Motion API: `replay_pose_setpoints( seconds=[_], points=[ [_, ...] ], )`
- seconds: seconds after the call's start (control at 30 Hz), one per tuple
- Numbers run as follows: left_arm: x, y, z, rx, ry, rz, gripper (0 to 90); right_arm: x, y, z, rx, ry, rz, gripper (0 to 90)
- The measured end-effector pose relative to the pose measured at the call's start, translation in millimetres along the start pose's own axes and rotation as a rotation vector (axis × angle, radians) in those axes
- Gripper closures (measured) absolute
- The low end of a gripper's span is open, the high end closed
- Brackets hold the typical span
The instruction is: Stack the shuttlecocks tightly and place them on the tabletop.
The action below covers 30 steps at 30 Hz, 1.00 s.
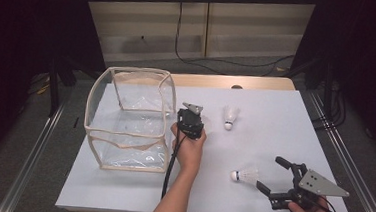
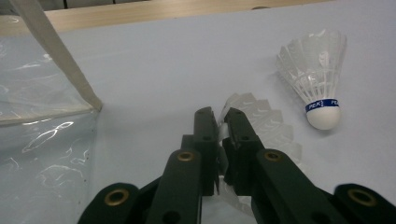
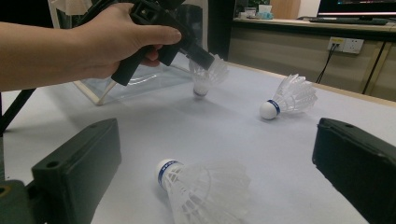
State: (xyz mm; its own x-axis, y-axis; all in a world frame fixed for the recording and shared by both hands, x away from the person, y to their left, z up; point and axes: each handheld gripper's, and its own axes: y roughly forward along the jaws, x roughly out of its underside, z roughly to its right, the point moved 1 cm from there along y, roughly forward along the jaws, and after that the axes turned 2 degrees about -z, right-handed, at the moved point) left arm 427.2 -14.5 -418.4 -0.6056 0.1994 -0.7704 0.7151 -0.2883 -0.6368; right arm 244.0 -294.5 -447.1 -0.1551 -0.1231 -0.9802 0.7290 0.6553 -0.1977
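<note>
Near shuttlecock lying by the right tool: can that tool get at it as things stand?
Probably yes. The right tool is open, and the near shuttlecock lies on the bare table between its jaws, feather end toward it, with nothing in between.

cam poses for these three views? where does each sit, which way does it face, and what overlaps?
High view: above the person's side of the table, looking forward and down; both forearms enter from the bottom, by the clear bag.
Left gripper view: rides the left gripper, looking along jaws shut on a held shuttlecock, toward the far shuttlecock.
Right gripper view: rides the right gripper, low over the table, open jaws flanking the near shuttlecock; shows the left hand.
Shared: the far shuttlecock appears in all three.
</note>
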Motion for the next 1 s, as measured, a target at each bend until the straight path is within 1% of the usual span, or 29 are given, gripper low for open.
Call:
replay_pose_setpoints(
  seconds=[0.13, 0.17, 0.33, 0.37, 0.43, 0.73, 0.8, 0.9, 1.0],
  points=[
    [-0.4, 2.0, -0.1, -0.001, 0.0, 0.004, 83.9, 0.0, -0.5, 0.1, -0.001, 0.002, -0.001, 0.6],
    [-1.2, 2.8, -0.3, 0.0, 0.012, -0.001, 83.7, 0.0, -0.7, 0.4, 0.0, 0.0, 0.001, 0.6],
    [-3.3, 4.3, 1.1, 0.001, 0.011, -0.001, 83.3, 0.2, -0.5, 0.7, -0.002, 0.005, 0.004, 0.6],
    [-3.7, 4.7, 0.6, 0.004, 0.02, -0.003, 83.2, 0.4, -0.5, 0.8, -0.001, 0.007, 0.002, 0.6],
    [-3.6, 5.8, 1.3, 0.009, 0.011, 0.001, 83.1, 0.4, -0.4, 1.1, -0.001, 0.005, 0.003, 0.7],
    [-4.5, 10.8, 3.9, 0.012, 0.018, 0.0, 82.6, 0.9, -0.6, 1.8, 0.0, 0.01, 0.002, 0.6],
    [-5.0, 11.6, 4.0, 0.011, 0.027, -0.004, 82.3, 0.9, -0.7, 1.8, -0.001, 0.009, 0.003, 0.7],
    [-4.8, 12.8, 5.3, 0.015, 0.022, -0.003, 81.7, 1.1, -1.1, 1.9, -0.002, 0.012, 0.001, 0.6],
    [-5.0, 13.8, 5.6, 0.019, 0.028, -0.004, 81.4, 1.1, -1.3, 2.3, -0.002, 0.011, 0.004, 0.6]
  ],
)
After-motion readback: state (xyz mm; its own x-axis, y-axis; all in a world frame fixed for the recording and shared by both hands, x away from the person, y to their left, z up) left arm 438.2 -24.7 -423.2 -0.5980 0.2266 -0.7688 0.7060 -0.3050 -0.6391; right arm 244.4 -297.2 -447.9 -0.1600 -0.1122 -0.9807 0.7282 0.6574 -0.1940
